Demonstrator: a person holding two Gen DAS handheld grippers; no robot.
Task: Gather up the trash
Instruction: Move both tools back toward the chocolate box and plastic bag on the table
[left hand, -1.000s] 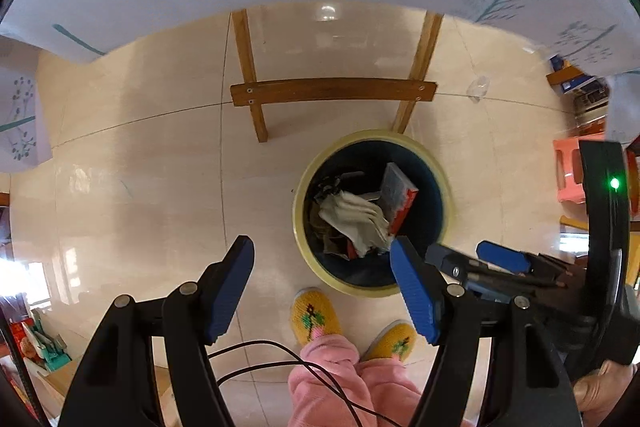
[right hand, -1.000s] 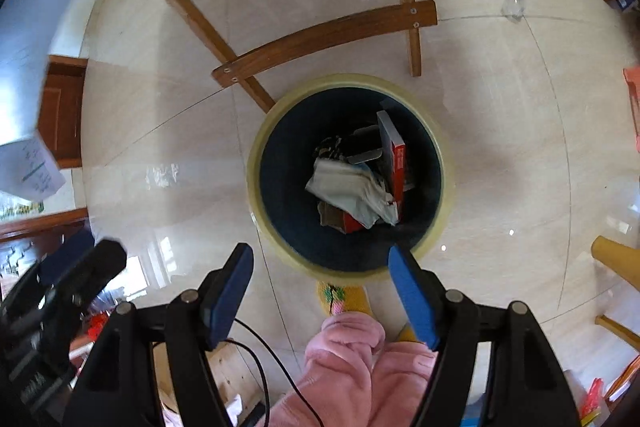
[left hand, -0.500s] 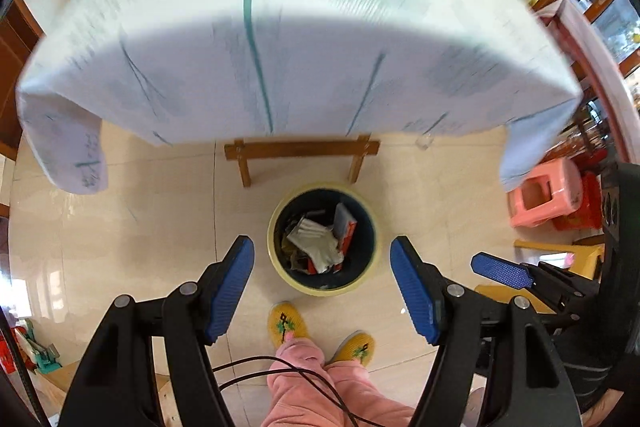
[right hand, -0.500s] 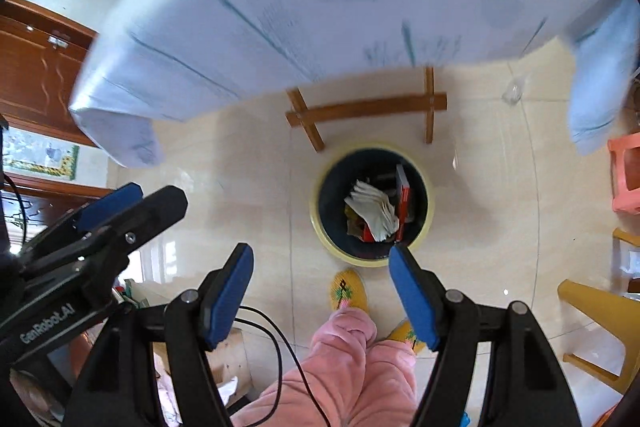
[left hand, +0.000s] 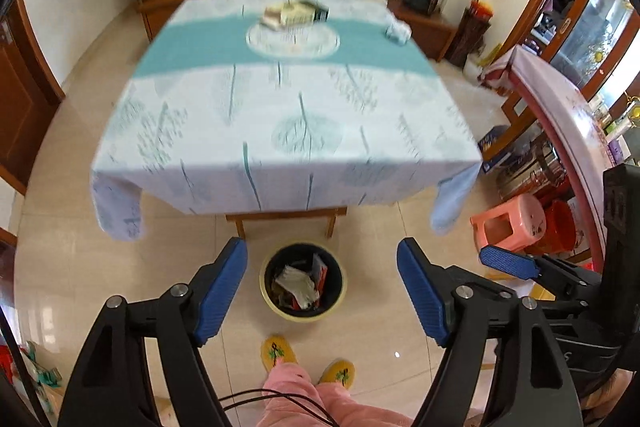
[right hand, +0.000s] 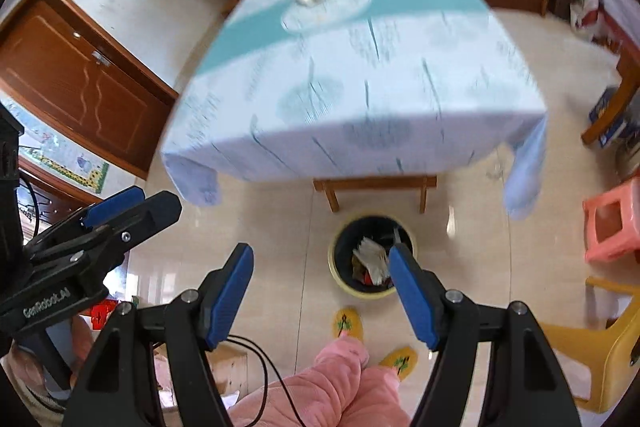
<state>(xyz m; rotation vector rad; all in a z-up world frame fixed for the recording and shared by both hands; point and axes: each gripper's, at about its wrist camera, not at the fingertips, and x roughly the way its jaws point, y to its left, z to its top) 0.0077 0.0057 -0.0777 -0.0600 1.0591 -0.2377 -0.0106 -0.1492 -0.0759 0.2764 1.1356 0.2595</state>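
Note:
A round bin with a yellow rim stands on the floor in front of the table, holding crumpled paper and a red box; it also shows in the right wrist view. My left gripper is open and empty, high above the bin. My right gripper is open and empty, also high above the floor. The table has a white and teal cloth; boxes and a crumpled white item lie at its far end.
A wooden bench stands under the table's near edge. A pink stool and a red bucket are on the right. A yellow chair is at right. The person's slippered feet are just before the bin.
Both grippers have risen and tilted up from close over the bin; the view now takes in the whole tabletop. Both stay open and empty.

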